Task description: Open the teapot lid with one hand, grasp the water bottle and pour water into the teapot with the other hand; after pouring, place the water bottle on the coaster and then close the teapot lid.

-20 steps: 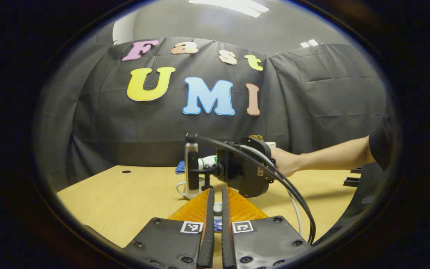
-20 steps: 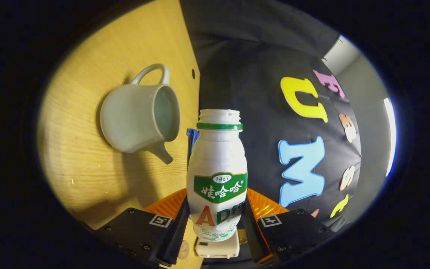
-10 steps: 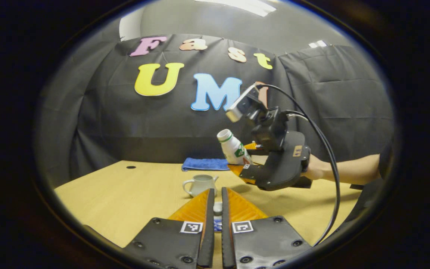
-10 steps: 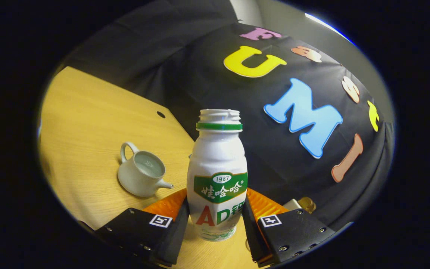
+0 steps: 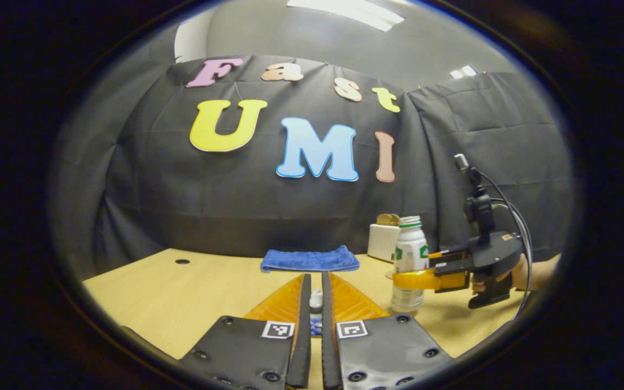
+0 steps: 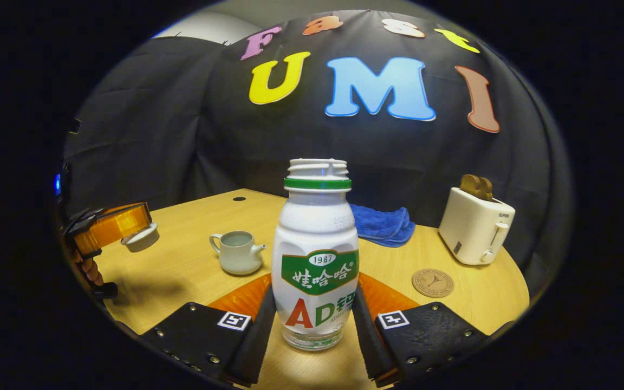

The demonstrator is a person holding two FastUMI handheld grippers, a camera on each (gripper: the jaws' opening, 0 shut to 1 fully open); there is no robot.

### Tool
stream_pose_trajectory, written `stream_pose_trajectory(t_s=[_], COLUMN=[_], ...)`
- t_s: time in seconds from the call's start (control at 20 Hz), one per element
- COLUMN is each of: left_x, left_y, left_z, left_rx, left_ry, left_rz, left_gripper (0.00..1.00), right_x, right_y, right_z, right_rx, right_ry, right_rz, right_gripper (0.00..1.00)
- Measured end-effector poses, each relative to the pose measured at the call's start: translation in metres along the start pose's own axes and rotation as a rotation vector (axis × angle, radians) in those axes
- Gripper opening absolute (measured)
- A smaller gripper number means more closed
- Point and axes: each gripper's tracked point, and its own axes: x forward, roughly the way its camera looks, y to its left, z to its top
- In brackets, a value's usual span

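Upright again after tilting over the open teapot (image 6: 238,252), the water bottle (image 6: 316,254) sits pinched in the right gripper (image 6: 312,319); left gripper (image 5: 312,311) pinches the lid (image 6: 140,237). Next: set bottle on coaster (image 6: 433,283).

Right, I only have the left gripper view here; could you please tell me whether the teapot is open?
Observer: Yes, the teapot stands on the table with its mouth uncovered.
Operator: Thank you. Where is its lid relative to it?
Observer: The left gripper holds the lid above the table, left of the teapot.
Operator: And the coaster, please?
Observer: The coaster lies bare in front of the toaster.
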Motion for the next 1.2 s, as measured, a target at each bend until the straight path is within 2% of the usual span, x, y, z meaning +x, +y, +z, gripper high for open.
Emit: stream_pose_trajectory(t_s=[0.05, 0.1, 0.15, 0.25, 0.3, 0.45, 0.65, 0.75, 0.8, 0.9, 0.95, 1.0, 1.2], left_x=[0.012, 0.024, 0.038, 0.064, 0.077, 0.105, 0.127, 0.136, 0.139, 0.143, 0.143, 0.144, 0.147], left_y=[0.001, 0.001, 0.002, 0.006, 0.008, 0.024, 0.033, 0.036, 0.041, 0.044, 0.043, 0.045, 0.044], left_z=[0.001, 0.001, 0.000, -0.006, -0.010, -0.016, -0.024, -0.036, -0.043, -0.058, -0.062, -0.064, -0.071], left_rx=[0.015, 0.024, 0.030, 0.018, -0.001, -0.031, -0.038, -0.018, -0.009, -0.031, -0.037, -0.032, -0.033], left_ry=[0.001, 0.006, 0.012, 0.037, 0.048, 0.070, 0.087, 0.110, 0.126, 0.161, 0.170, 0.175, 0.195], left_rz=[0.000, 0.000, -0.003, 0.003, 0.001, 0.031, 0.043, 0.055, 0.072, 0.079, 0.078, 0.084, 0.078], left_gripper=[0.14, 0.19, 0.19, 0.10, 0.19, 0.19, 0.19, 0.19, 0.14, 0.19, 0.14, 0.19, 0.19], right_x=[-0.008, -0.017, -0.023, -0.034, -0.038, -0.042, -0.041, -0.041, -0.040, -0.043, -0.043, -0.043, -0.041], right_y=[-0.008, -0.012, -0.018, -0.023, -0.023, -0.025, -0.025, -0.030, -0.031, -0.032, -0.034, -0.037, -0.038], right_z=[-0.001, -0.002, -0.002, -0.004, -0.006, -0.014, -0.027, -0.028, -0.029, -0.028, -0.029, -0.027, -0.029], right_rx=[-0.008, -0.020, -0.038, -0.070, -0.077, -0.077, -0.065, -0.048, -0.049, -0.063, -0.068, -0.068, -0.037], right_ry=[-0.013, -0.024, -0.036, -0.044, -0.046, -0.039, -0.021, -0.018, -0.019, -0.024, -0.028, -0.036, -0.036], right_rz=[-0.023, -0.044, -0.065, -0.085, -0.085, -0.074, -0.030, -0.033, -0.037, -0.038, -0.046, -0.059, -0.059], right_gripper=[0.71, 0.70, 0.70, 0.70, 0.70, 0.70, 0.71, 0.70, 0.70, 0.70, 0.70, 0.70, 0.70])
